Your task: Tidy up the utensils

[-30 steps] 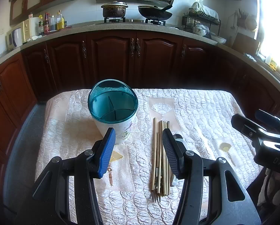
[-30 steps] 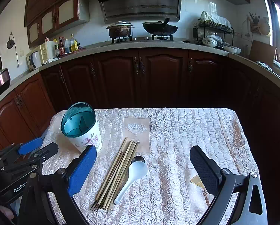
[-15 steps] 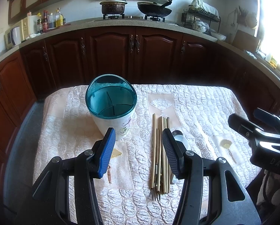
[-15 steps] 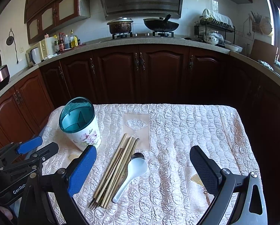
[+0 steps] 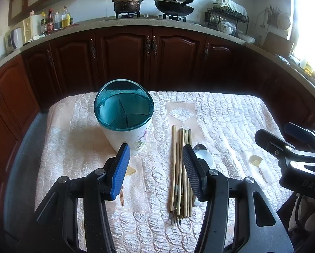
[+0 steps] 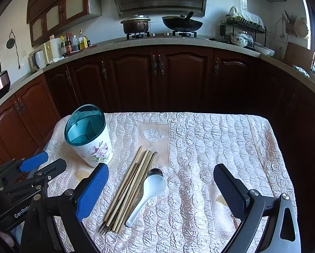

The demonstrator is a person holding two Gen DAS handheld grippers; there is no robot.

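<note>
A white floral utensil holder (image 5: 125,124) (image 6: 90,139) with a teal divided rim stands upright on the quilted table cover, left of centre. To its right lies a bundle of several wooden chopsticks (image 5: 180,172) (image 6: 130,189), and beside them a white ceramic spoon (image 6: 149,194) (image 5: 203,156) over a dark metal spoon (image 6: 155,171). My left gripper (image 5: 155,158) hovers open above the cover, between holder and chopsticks, holding nothing. My right gripper (image 6: 160,181) is open wide, with the spoons and chopsticks seen between its fingers. Each gripper shows in the other's view, the left (image 6: 41,164), the right (image 5: 283,141).
The quilted table cover (image 6: 210,143) spans the whole table, its far edge facing dark wooden cabinets (image 6: 157,80). A counter behind carries a pot (image 6: 135,24), a wok (image 6: 181,24), bottles and a dish rack (image 6: 243,31).
Both views have shifted slightly, so the holder and utensils sit a little lower and nearer in frame. Nothing on the table has moved and both grippers stay open.
</note>
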